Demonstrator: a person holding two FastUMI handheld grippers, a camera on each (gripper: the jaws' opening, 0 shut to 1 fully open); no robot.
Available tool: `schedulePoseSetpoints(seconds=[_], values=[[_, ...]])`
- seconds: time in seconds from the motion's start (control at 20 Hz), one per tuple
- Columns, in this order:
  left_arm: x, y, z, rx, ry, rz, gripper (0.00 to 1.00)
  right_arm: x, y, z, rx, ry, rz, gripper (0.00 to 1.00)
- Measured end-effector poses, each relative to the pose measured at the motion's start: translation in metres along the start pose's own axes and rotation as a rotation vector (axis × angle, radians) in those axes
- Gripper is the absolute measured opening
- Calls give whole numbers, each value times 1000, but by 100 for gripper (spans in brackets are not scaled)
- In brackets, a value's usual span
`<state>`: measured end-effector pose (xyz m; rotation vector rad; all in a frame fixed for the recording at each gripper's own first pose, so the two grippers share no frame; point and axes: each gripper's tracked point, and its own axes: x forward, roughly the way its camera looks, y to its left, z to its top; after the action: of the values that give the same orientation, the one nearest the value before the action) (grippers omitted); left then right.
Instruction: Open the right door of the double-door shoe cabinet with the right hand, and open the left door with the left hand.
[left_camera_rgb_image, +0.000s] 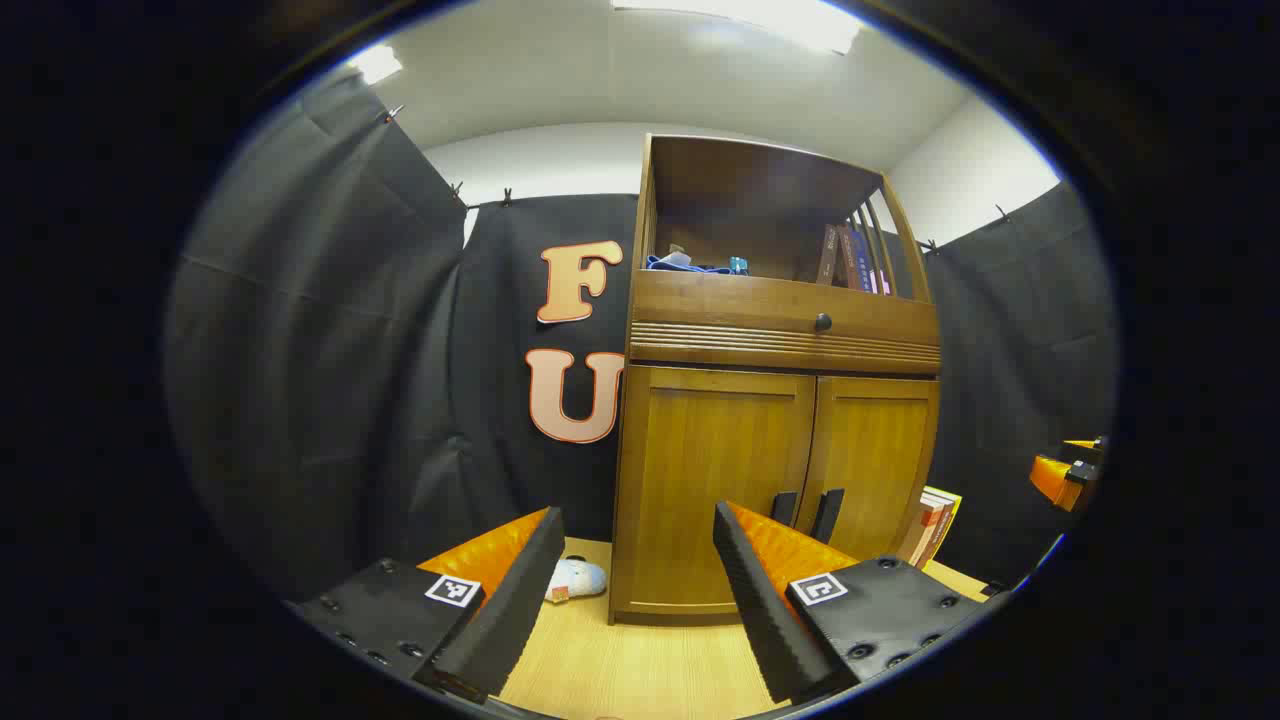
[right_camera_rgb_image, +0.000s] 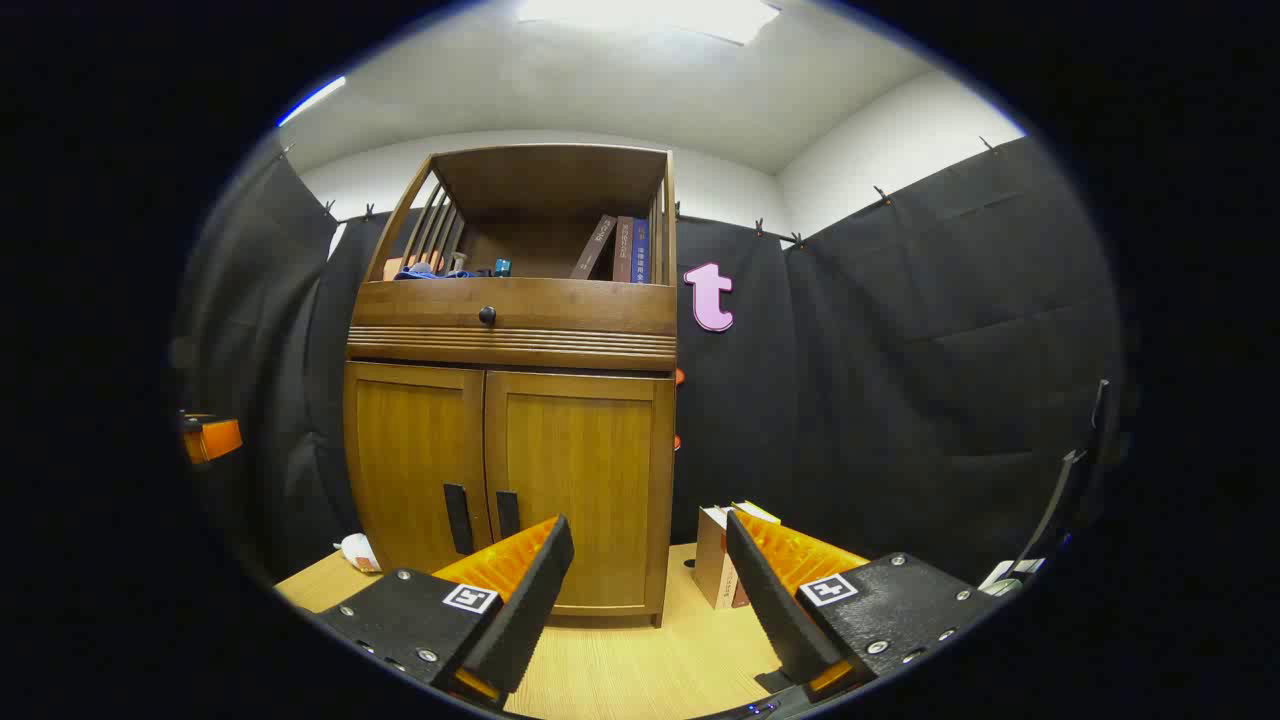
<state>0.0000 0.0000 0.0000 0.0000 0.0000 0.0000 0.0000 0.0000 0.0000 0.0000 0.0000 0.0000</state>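
A wooden shoe cabinet (left_camera_rgb_image: 770, 340) stands ahead with both doors closed. In the left gripper view its left door (left_camera_rgb_image: 710, 470) and right door (left_camera_rgb_image: 875, 460) each carry a dark vertical handle (left_camera_rgb_image: 783, 507) near the middle seam. My left gripper (left_camera_rgb_image: 640, 540) is open, well short of the cabinet. In the right gripper view the same cabinet (right_camera_rgb_image: 510, 330) shows its left door (right_camera_rgb_image: 410, 460), right door (right_camera_rgb_image: 575, 470) and the right door's handle (right_camera_rgb_image: 507, 513). My right gripper (right_camera_rgb_image: 650, 545) is open, also some distance off. The other gripper (right_camera_rgb_image: 205, 438) peeks in at the left edge.
A drawer with a round knob (left_camera_rgb_image: 823, 322) sits above the doors, with books (left_camera_rgb_image: 850, 258) on the open shelf. On the wooden floor, a white slipper (left_camera_rgb_image: 575, 580) lies left of the cabinet and a stack of books (right_camera_rgb_image: 722, 565) leans at its right.
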Motion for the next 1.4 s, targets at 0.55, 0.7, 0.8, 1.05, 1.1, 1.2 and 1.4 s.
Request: schedulePoseSetpoints(seconds=[0.55,0.7,0.8,1.05,1.1,1.2,1.4], values=[[-3,0,5,-7,-11,-7,93,-9,2,3,-9,-4,-2,94],[-2,0,5,-1,-11,-8,96,-9,2,5,-9,-6,-5,94],[-2,2,7,5,-15,-3,93,-7,1,5,-9,-6,-9,94],[2,0,2,-3,-7,-8,93,3,13,-8,-2,15,8,94],[2,0,1,-2,-5,-8,93,8,17,-13,-1,28,14,94],[4,4,-1,3,-1,-2,96,20,29,-25,11,49,36,94],[8,8,-3,-7,4,6,93,54,58,-53,49,88,82,94]])
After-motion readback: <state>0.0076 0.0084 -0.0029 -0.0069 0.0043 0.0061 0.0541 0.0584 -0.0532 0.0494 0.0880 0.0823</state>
